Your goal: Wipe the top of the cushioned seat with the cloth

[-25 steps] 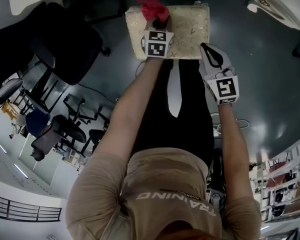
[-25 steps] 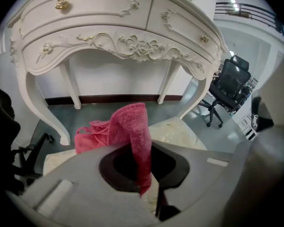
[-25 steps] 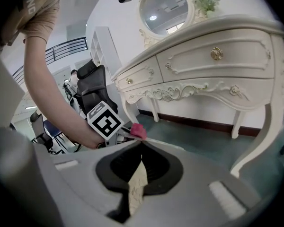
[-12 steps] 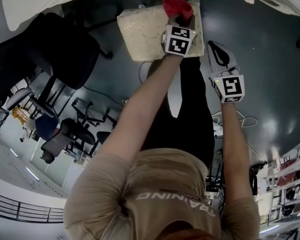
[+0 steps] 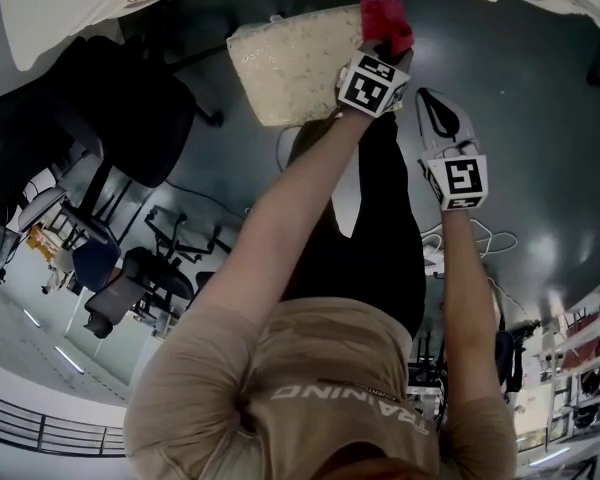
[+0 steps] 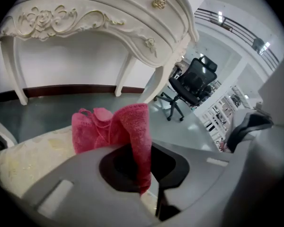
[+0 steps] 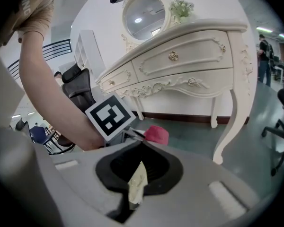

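- Left tool [image 5: 384,42] is clamped on the cloth [image 5: 384,18] at the seat's [image 5: 290,63] right edge. One pass looks done, and more probably remains.
- Right tool [image 5: 434,108] hangs beside the seat, jaws nearly together (a pale sliver shows between).
- A second ago the cloth lay near the seat's left end.

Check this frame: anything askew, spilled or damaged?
Nothing stands out. The left tongs hold the bunched red cloth at a corner of the cushioned seat; the right tongs hang beside it, off the seat.
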`<state>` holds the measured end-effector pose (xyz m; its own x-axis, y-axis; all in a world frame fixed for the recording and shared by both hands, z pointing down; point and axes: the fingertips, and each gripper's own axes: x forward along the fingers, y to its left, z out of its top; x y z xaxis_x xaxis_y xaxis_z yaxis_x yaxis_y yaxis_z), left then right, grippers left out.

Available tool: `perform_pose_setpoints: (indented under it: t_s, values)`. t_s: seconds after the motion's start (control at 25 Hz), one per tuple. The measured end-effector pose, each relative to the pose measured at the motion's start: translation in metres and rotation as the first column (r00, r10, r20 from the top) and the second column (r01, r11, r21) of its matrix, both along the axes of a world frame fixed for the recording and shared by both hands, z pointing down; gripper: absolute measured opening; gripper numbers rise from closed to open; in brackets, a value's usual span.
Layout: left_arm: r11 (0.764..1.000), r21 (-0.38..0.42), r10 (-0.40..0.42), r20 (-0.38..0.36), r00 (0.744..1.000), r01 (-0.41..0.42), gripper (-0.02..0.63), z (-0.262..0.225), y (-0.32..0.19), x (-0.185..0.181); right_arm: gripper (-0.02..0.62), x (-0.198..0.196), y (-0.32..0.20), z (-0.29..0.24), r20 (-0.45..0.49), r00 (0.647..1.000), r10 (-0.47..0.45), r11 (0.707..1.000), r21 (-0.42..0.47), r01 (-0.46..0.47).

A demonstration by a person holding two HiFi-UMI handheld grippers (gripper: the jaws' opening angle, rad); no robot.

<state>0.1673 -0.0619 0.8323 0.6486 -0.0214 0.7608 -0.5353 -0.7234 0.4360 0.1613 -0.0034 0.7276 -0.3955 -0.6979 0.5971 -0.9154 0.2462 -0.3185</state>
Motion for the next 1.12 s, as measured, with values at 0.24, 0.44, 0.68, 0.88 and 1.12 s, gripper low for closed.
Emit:
perform_pose_setpoints:
  t_s: [0.24, 0.44, 0.68, 0.88, 1.12]
  values:
    - [0.997, -0.063, 0.029, -0.217, 0.976, -0.044, 0.032, -0.045, 0.025, 0.011, 0.004, -0.009, 0.0, -0.01, -0.017, 1.0, 0.022, 1.0, 0.014, -0.022]
    - [0.999, -0.021, 0.018, -0.275, 0.961, -0.025, 0.032, -0.08, 0.024, -0.021, 0.003, -0.04, -0.002, -0.022, -0.023, 1.0, -0.016, 1.0, 0.01, 0.016]
    - [0.998, 0.024, -0.048, -0.311, 0.949, 0.058, 0.032, -0.115, 0.018, -0.103, 0.005, -0.097, -0.006, -0.044, -0.025, 0.988, -0.151, 0.988, 0.013, 0.152]
    - [0.976, 0.03, -0.201, -0.274, 0.94, 0.217, 0.032, -0.118, 0.003, -0.198, 0.003, -0.15, -0.019, -0.04, -0.003, 0.973, -0.23, 0.973, -0.003, 0.23]
    - [0.927, 0.036, -0.354, -0.238, 0.905, 0.372, 0.032, -0.121, -0.012, -0.305, 0.004, -0.238, -0.033, -0.043, 0.014, 0.935, -0.354, 0.935, -0.002, 0.354]
